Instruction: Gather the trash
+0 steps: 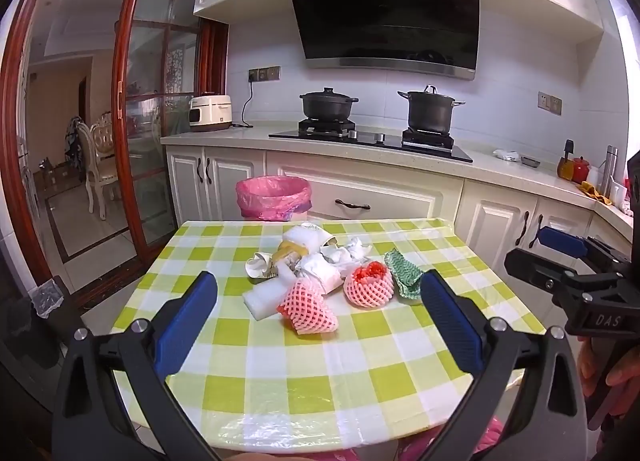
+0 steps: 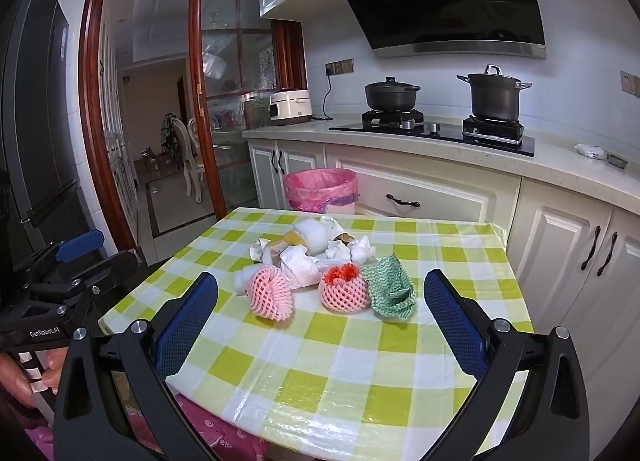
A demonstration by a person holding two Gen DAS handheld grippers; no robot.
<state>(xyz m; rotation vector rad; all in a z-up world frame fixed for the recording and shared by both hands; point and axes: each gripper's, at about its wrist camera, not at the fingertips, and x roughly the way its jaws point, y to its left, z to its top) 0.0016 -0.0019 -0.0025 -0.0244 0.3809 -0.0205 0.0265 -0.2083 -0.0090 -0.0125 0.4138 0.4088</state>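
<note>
Where checked oilcloth (image 1: 304,373) gleams, netted foam sleeves (image 1: 307,307), crumpled tissue (image 1: 358,247)

Trash pile (image 1: 316,273) on table (image 1: 280,373), bin (image 1: 273,197) behind, stove (image 1: 372,139) beyond

Kitchen interior, daylit. White panelled cabinets (image 1: 224,177) run below a pale stone counter (image 1: 224,137) and above it along a white tiled wall (image 1: 264,49). A black range hood (image 1: 388,9) hangs over a gas hob (image 1: 372,141) carrying 2 dark pots. A red-brown sliding glass door (image 1: 156,101) opens onto a dining room with a pale chair (image 1: 98,157). The floor is tiled.
</note>
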